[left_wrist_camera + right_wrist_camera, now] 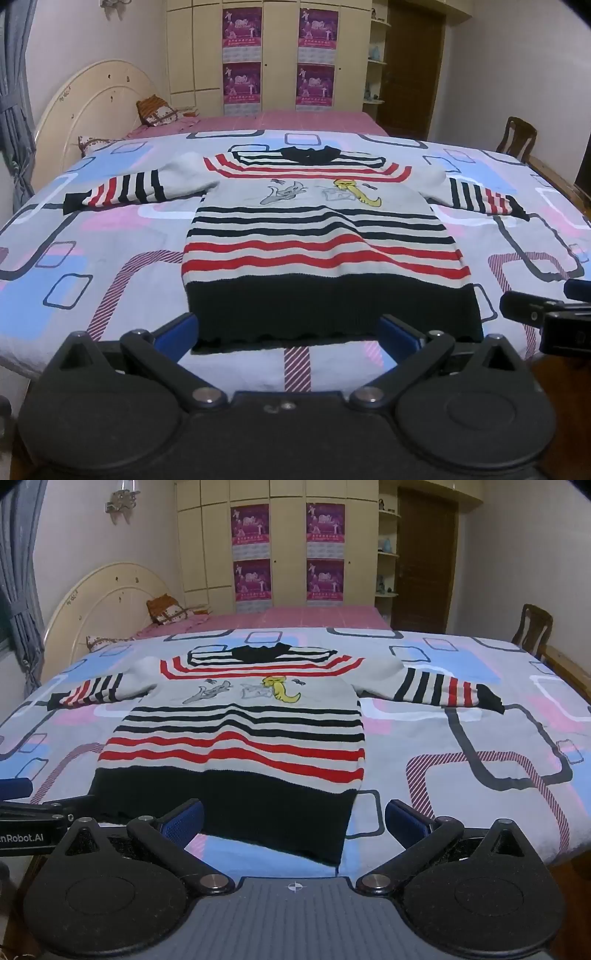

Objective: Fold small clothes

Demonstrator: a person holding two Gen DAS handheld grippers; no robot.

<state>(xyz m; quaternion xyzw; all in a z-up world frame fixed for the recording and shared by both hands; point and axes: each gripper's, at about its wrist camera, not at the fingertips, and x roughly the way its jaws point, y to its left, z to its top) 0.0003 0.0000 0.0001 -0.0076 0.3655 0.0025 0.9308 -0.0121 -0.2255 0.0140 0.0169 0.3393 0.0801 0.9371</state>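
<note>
A small striped sweater (317, 236), grey with red and black stripes, a black hem and cartoon figures on the chest, lies flat and face up on the bed with both sleeves spread out; it also shows in the right wrist view (240, 738). My left gripper (288, 332) is open and empty, just in front of the black hem near its left corner. My right gripper (293, 821) is open and empty, in front of the hem's right corner. The right gripper shows at the right edge of the left wrist view (554, 317).
The sweater lies on a patterned bedsheet (110, 258) with blue, pink and grey rectangles. A pink bed (280, 120) with pillows and a cream headboard (92, 107) stands behind. A wardrobe with posters (280, 55) and a wooden chair (517, 138) stand further back.
</note>
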